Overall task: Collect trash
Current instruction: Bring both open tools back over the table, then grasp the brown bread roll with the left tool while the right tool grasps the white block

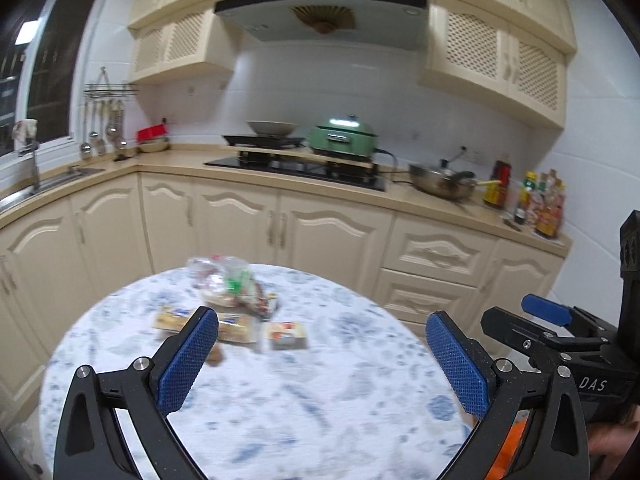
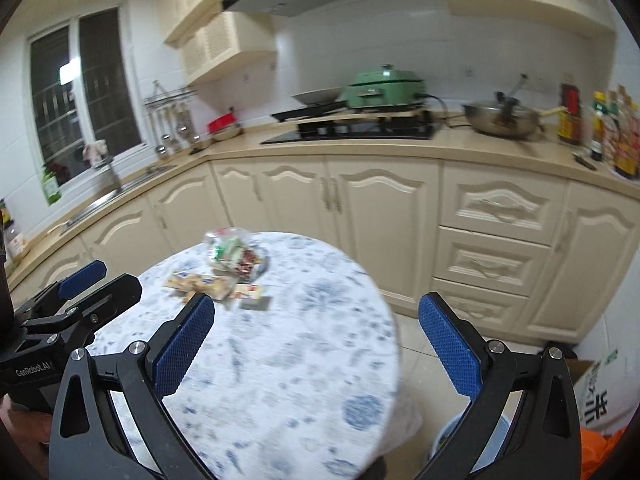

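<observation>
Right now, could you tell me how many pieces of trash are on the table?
3 visible: a crumpled plastic bag farthest, a long wrapper before it, a small packet beside; blur may hide more.

Table (image 1: pixel 280 400) cloth-covered, matt; wrappers (image 1: pixel 232 280) glossy plastic; tongs' pads (image 1: pixel 186 360) textured.

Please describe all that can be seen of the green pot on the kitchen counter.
The green pot is a wide, low, pale green cooker with a domed lid and a round knob on top; it looks enamelled. The lid is closed. It stands upright on a wooden board over the stove. A black cable leaves its right side.
</observation>
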### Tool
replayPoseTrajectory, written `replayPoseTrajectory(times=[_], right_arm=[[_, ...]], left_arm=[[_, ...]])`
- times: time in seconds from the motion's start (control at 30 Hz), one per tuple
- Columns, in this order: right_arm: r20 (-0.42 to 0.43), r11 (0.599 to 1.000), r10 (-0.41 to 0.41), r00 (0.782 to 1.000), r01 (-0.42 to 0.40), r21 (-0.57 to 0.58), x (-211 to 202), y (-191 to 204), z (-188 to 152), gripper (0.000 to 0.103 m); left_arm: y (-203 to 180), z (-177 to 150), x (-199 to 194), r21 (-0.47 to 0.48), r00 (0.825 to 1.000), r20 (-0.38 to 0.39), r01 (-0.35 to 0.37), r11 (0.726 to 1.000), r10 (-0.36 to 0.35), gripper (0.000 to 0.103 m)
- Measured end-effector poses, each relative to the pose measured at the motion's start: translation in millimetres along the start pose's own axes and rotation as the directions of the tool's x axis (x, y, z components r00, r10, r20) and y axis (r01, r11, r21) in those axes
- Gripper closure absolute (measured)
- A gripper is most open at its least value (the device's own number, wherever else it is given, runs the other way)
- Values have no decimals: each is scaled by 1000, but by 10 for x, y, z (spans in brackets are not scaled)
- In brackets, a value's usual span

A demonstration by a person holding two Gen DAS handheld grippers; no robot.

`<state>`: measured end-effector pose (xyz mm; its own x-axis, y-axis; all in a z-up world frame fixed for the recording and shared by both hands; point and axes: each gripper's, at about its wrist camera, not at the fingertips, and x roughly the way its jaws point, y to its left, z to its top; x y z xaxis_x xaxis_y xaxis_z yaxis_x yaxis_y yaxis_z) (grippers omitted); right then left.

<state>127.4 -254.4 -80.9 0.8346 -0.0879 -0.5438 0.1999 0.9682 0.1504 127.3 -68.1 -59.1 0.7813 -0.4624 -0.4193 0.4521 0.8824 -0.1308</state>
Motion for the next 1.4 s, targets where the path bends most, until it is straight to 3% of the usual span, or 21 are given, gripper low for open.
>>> replayPoseTrajectory(times=[0.23, 0.47, 0.83, 1.07, 1.27, 1.4], right_arm=[[-25, 996, 58, 998, -60, -65, 245, 436, -13, 0], [-65, 989, 101, 993, -107, -103, 503, 712, -57, 0], [-148, 983, 115, 982, -134, -127, 1030, 867, -131, 0], [-234, 991, 57, 970, -84, -109, 1606, 718, -178, 0], [-300, 995, 18, 954, -48, -93, 2069, 587, -190, 0], [-335, 993, 21, 942, -58, -101, 2287, 592, -225, 1]], left_arm=[[238, -122, -208, -48, 996, 5, -90, 995, 91, 1], [419, -131, -51, -72, 988, -41, -154, 986, 151, 1], [936, -72, 484, -78, 979, -114, -180, 981, 171, 1], [1043, 13, 1286, -38, 955, -221, -214, 976, 200, 1], [1160, 32, 2015, 16, 907, -338, -261, 965, 251, 1], [1246, 6, 2331, 18, 889, -382, -265, 964, 251, 1]])
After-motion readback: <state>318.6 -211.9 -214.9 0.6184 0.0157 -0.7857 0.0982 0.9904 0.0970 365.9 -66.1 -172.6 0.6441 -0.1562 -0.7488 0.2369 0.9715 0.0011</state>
